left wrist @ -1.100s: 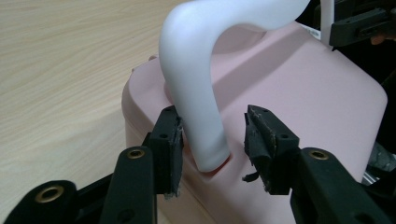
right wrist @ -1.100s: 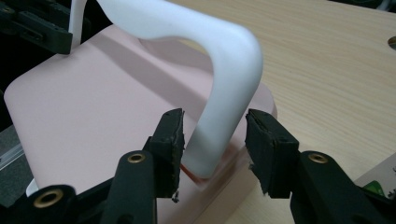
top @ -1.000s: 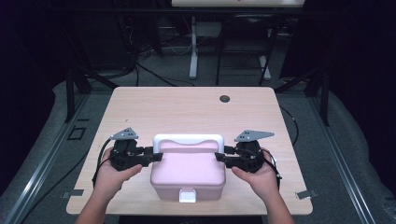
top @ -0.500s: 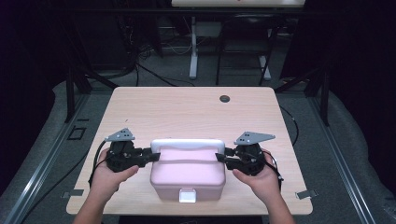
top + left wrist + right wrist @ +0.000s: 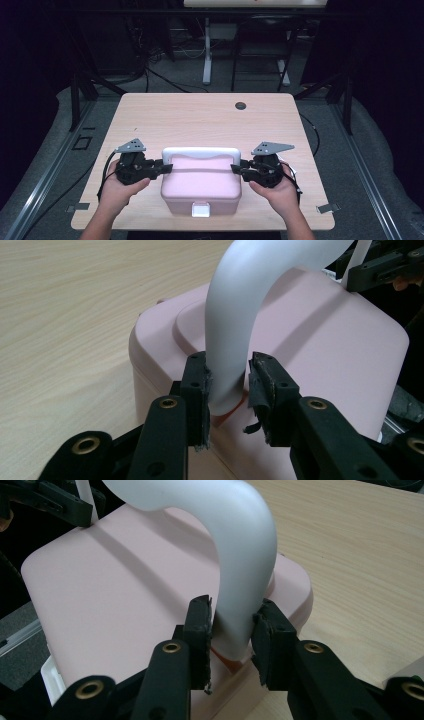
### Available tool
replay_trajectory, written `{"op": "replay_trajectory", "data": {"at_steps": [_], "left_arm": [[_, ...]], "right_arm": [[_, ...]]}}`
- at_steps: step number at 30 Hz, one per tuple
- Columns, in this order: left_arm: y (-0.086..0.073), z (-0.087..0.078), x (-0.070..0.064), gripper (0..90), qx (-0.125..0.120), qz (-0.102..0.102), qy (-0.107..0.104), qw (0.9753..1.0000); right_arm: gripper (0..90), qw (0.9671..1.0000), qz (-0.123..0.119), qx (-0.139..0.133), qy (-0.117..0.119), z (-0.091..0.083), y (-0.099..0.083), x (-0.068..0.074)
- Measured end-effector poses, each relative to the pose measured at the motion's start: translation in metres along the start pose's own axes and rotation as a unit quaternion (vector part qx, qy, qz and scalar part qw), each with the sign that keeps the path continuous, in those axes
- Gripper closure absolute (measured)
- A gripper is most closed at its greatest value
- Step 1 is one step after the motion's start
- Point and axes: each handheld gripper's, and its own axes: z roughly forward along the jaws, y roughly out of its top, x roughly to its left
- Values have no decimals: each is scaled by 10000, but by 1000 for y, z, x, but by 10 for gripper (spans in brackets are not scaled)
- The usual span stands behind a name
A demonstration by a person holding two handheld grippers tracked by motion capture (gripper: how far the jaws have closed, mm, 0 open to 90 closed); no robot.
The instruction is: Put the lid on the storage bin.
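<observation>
From the high view, I see the white handle (image 5: 201, 151) has swung back toward the far side since a second ago, so I judge the lift is nearly set up. The pink box (image 5: 201, 184) sits at the table's (image 5: 200, 115) near edge, with open wood beyond. In the left gripper view, my left gripper (image 5: 229, 382) pinches the handle's foot. In the right gripper view, my right gripper (image 5: 234, 617) clamps the other foot.
</observation>
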Motion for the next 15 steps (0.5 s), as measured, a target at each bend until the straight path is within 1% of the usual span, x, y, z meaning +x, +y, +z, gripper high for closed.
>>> {"op": "replay_trajectory", "data": {"at_steps": [1, 4, 8, 15], "left_arm": [[0, 0, 0, 702, 1, 3, -1, 10000], [0, -1, 1, 734, 21, 29, 7, 10000], [0, -1, -1, 736, 10, 24, 41, 10000], [1, -3, -2, 740, 112, 54, 9, 9999]], "right_arm": [[713, 10000, 26, -4, -7, 0, 0, 0], [723, 10000, -2, -19, -8, 0, 0, 1], [729, 10000, 3, -14, 9, -1, 0, 1], [733, 10000, -2, 4, -2, -1, 0, 2]]}}
